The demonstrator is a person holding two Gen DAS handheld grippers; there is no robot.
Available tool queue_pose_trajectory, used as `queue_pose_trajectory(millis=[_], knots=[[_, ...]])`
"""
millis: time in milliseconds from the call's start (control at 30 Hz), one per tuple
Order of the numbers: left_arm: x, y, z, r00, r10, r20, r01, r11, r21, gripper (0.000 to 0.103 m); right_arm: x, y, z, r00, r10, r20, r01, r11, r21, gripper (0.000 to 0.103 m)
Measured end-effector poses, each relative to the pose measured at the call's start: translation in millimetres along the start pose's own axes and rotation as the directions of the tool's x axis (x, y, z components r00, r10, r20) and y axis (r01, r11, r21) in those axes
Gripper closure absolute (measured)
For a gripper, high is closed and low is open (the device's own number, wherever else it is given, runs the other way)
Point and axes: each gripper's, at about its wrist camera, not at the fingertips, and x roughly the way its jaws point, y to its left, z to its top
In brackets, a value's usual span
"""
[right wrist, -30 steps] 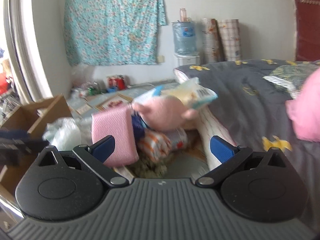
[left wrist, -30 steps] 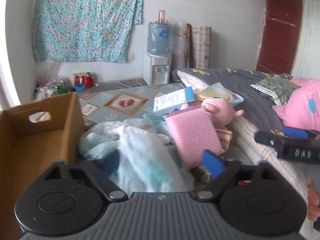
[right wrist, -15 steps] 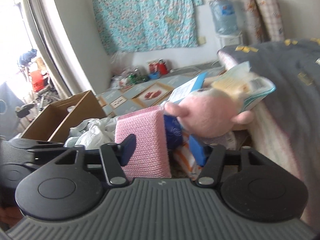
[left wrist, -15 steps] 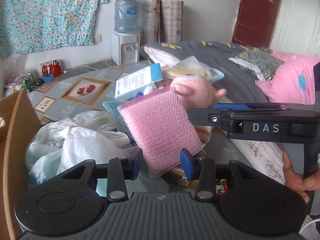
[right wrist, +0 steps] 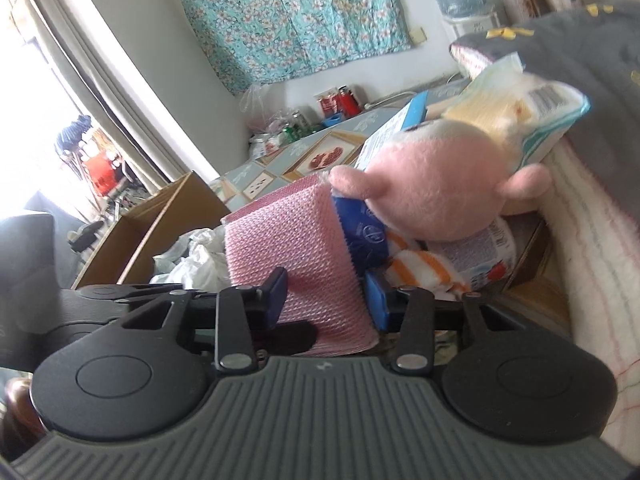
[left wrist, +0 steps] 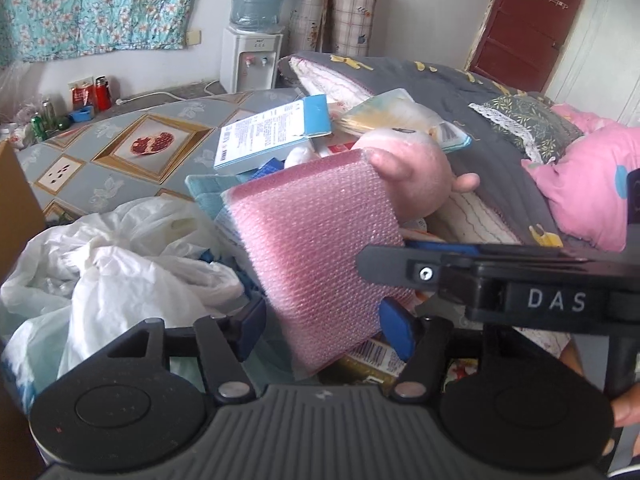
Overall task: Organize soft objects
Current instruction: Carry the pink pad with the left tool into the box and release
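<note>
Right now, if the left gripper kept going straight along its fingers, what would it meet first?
The left gripper would first meet the pink bubble-wrap pad already between its blue fingers; beyond it, likely the pink plush toy.

A floral turquoise cloth (left wrist: 100, 4) hangs on the far wall, beside a white water dispenser (left wrist: 251, 56) carrying a blue bottle. Two patterned rolls (left wrist: 334, 8) stand upright just right of the dispenser. A dark red door (left wrist: 524, 20) is at the right. The floor mat (left wrist: 132, 148) shows a pomegranate print. Red flasks (left wrist: 102, 92) stand near the wall.
</note>
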Motion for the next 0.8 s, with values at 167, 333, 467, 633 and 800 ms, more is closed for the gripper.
queue_pose_trajectory(millis=[167, 333, 467, 633, 800], knots=[[-4.1, -5.9, 1.0, 1.000, 0.000, 0.016, 0.000, 1.000, 0.003, 0.038, -4.2, 4.1, -0.4, 1.000, -0.007, 0.003, 0.007, 1.000, 0.016, 0.069], [-22.8, -10.7, -0.9, 0.999, -0.007, 0.036, 0.007, 1.000, 0.013, 0.038, -20.1, 16.7, 0.3, 1.000, -0.010, 0.012, 0.009, 1.000, 0.030, 0.069], [-44.7, -14.7, -3.2, 0.998, -0.001, 0.058, 0.001, 1.000, 0.016, 0.038, -36.6, 35.9, -0.1, 0.999, -0.018, 0.027, 0.018, 1.000, 0.015, 0.069], [-84.7, -12.1, -4.6, 0.992, 0.010, 0.123, -0.010, 1.000, 0.004, 0.037, -59.3, 72.7, 2.6, 0.998, -0.002, 0.067, 0.004, 1.000, -0.030, 0.069], [-129.9, 0.6, -7.1, 0.978, 0.058, 0.198, -0.055, 0.998, -0.022, 0.037, -71.4, 118.6, 11.3, 0.994, 0.052, 0.092, -0.044, 0.995, -0.090, 0.069]])
